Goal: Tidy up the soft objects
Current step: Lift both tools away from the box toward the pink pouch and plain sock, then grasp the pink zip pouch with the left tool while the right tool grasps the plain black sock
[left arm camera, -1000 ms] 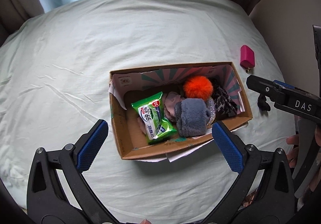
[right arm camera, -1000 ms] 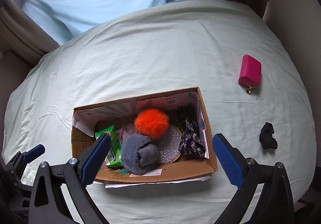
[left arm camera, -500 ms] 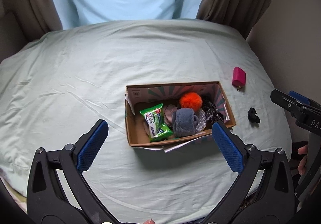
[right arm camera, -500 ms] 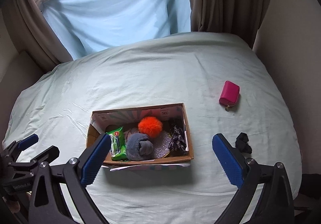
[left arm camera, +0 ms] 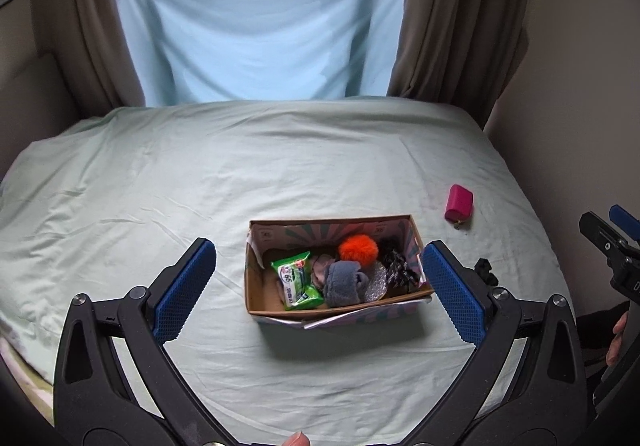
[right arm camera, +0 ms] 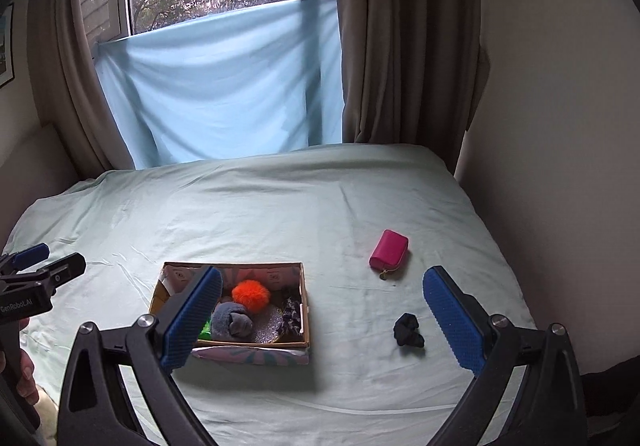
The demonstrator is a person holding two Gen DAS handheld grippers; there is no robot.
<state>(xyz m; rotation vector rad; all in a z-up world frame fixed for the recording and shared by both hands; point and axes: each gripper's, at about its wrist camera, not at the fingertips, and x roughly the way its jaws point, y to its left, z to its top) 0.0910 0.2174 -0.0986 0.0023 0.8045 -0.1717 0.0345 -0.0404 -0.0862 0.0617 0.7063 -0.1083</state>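
I have my left hand-held gripper spread wide and holding nothing, and just ahead between its blue pads sits the open brown cardboard box on the pale green bed sheet. Inside it lie a green plastic wipes packet, a grey plush roll, a fluffy orange pom-pom and a dark patterned cloth. My right hand-held gripper is equally spread and empty. Near its right pad, on the sheet, rests a small black fabric scrunchie; farther ahead lies a pink zip pouch. Beyond the bed hang a light blue cloth and brown curtains.
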